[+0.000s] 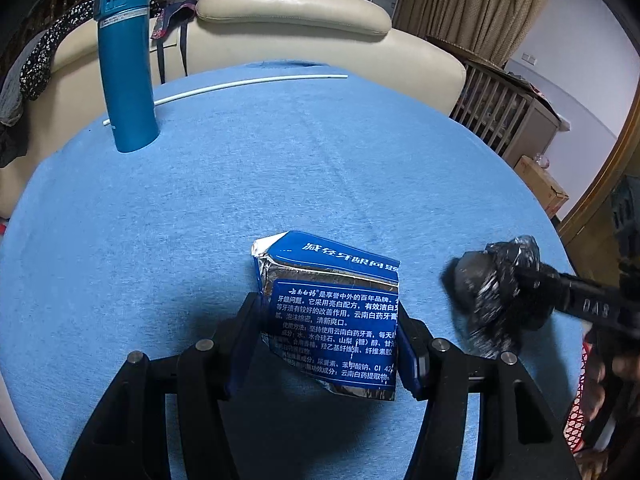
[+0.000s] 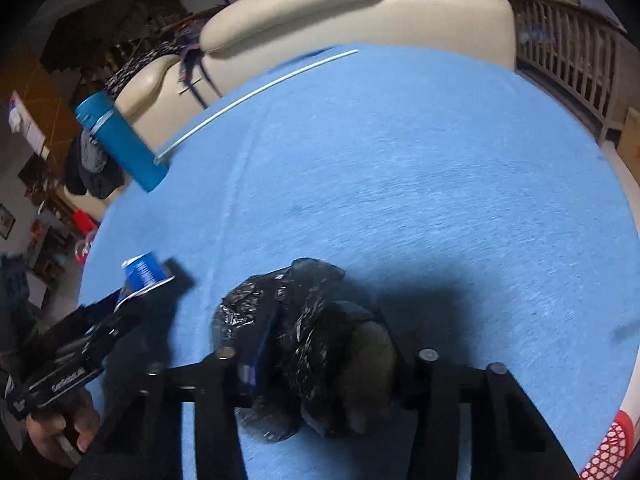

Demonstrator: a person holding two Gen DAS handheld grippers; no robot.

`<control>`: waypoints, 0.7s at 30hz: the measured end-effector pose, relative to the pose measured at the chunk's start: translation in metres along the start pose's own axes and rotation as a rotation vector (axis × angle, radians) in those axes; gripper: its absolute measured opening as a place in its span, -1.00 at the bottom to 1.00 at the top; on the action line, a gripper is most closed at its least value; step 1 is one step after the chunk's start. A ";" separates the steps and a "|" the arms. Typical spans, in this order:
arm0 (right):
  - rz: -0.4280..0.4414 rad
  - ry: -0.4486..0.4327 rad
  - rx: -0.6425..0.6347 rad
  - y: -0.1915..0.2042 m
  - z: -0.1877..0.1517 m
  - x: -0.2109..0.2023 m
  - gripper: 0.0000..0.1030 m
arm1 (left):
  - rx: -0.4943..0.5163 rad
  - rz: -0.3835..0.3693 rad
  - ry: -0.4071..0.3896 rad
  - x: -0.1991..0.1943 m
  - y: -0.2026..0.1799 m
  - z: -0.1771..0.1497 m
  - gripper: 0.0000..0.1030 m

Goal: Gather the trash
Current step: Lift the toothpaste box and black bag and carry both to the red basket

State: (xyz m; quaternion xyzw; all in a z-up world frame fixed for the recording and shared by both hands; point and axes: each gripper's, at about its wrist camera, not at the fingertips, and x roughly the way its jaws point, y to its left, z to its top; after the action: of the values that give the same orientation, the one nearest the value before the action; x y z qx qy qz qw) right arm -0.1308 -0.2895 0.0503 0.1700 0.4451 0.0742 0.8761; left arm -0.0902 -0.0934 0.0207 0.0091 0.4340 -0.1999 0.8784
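Note:
A torn piece of blue toothpaste carton (image 1: 332,272) with white print and a silver inner side sits between the fingers of my left gripper (image 1: 326,312), which is shut on it just above the blue tablecloth (image 1: 280,180). From the right wrist view the same carton (image 2: 140,272) shows at the tip of the left gripper (image 2: 160,276), held by a person's hand. My right gripper (image 2: 324,332) is shut on a crumpled black plastic bag (image 2: 304,296) with something brownish inside. In the left wrist view that bag (image 1: 500,280) hangs at the right gripper's tip, to the right of the carton.
A tall blue flask (image 1: 128,68) stands at the far left of the table beside a long white rod (image 1: 240,86). A cream sofa (image 1: 292,12) lies behind. A red mesh basket (image 2: 612,444) sits past the table's right edge; a wooden railing (image 1: 500,112) and cardboard box (image 1: 540,184) stand further off.

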 end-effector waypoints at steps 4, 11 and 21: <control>-0.012 -0.026 -0.012 0.014 -0.012 -0.008 -0.22 | 0.020 -0.004 -0.017 -0.009 -0.012 -0.002 0.20; 0.019 -0.077 0.076 0.016 -0.042 -0.034 -0.26 | 0.027 0.014 -0.042 -0.032 -0.019 -0.014 0.20; 0.053 -0.180 0.205 -0.004 -0.077 -0.089 -0.26 | 0.088 0.026 -0.055 -0.055 -0.052 -0.030 0.20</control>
State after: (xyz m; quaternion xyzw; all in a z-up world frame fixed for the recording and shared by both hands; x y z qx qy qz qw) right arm -0.2456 -0.2998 0.0736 0.2764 0.3651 0.0361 0.8882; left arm -0.1613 -0.1163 0.0524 0.0480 0.4004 -0.2075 0.8912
